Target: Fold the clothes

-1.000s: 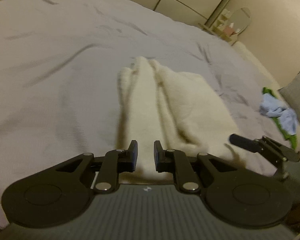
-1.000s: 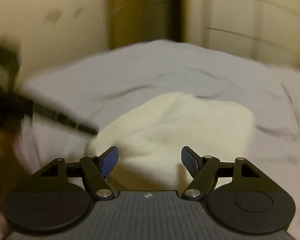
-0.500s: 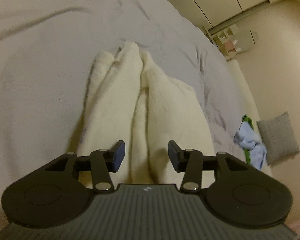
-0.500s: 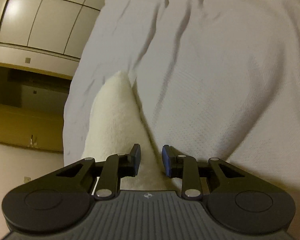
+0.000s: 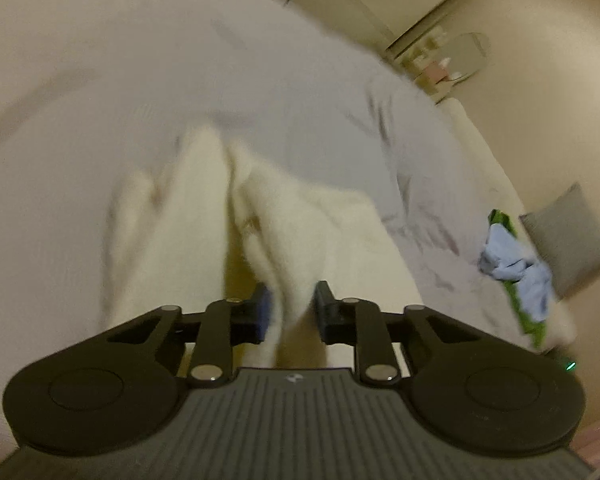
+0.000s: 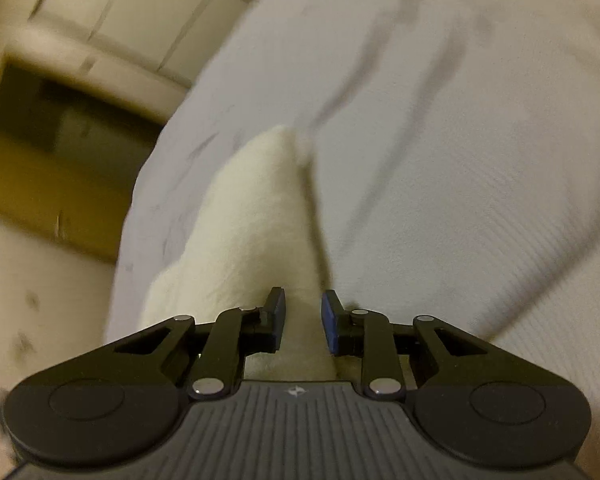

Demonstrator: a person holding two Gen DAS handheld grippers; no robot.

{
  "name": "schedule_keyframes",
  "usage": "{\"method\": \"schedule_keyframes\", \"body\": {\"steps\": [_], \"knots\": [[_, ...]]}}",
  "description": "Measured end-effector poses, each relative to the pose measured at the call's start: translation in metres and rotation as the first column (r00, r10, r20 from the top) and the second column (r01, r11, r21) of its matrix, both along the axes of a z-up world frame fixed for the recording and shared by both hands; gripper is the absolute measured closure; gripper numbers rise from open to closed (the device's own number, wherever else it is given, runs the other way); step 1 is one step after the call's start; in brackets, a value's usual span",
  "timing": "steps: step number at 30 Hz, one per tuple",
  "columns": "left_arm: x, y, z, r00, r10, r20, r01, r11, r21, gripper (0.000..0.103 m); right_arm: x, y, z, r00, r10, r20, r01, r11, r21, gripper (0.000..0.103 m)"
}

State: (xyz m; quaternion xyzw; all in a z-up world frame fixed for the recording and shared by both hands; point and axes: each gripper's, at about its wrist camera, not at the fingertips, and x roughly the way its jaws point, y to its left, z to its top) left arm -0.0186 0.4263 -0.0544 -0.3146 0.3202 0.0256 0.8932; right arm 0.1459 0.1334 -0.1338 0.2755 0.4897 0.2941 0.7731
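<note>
On the bed (image 5: 100,92), a cream fleece garment (image 5: 188,216) trails toward 12 o'clock from both tongs, each clamped on a bunched edge: left tongs (image 5: 290,308), right tongs (image 6: 303,316). Gripping two points apparently keeps that edge taut for a fold. Open sheet lies at 9 and 12 o'clock; a blue-green clothes heap (image 5: 516,272) crowds 3 o'clock.
</note>
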Motion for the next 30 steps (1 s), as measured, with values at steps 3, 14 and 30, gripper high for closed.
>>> {"method": "schedule_keyframes", "body": {"steps": [3, 14, 30], "knots": [[-0.030, 0.004, 0.020, 0.999, 0.024, 0.045, -0.030, 0.989, 0.142, 0.086, -0.017, 0.014, 0.012, 0.994, 0.058, 0.091, -0.050, 0.995, -0.086, 0.077], [-0.036, 0.026, -0.026, 1.000, 0.001, 0.012, -0.002, 0.999, 0.049, 0.086, -0.073, 0.053, 0.048, 0.899, 0.285, 0.332, -0.154, 0.917, -0.369, 0.077], [-0.047, 0.033, -0.014, 0.994, 0.104, -0.027, -0.101, 0.990, 0.098, 0.088, -0.125, 0.037, 0.061, 0.810, 0.407, 0.422, -0.207, 0.872, -0.444, 0.076]]}}
